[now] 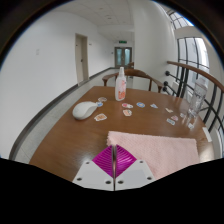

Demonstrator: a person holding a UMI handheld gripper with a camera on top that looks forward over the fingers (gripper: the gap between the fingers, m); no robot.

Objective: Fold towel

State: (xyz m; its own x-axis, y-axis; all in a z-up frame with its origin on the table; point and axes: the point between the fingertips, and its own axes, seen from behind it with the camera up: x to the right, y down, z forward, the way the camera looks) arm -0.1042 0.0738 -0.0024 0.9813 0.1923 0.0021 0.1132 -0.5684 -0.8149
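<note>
Gripper view: our gripper (114, 160) fingers closed together at the pink towel (155, 146) edge; we should lift evenly.

A round wooden table (70, 130) carries a pink-filled bottle (121, 84) standing upright, a white rounded object (85, 109) near it, and small cards (140, 105) scattered across — chairs (140, 78) beyond, a corridor door (81, 57) farther off.
</note>
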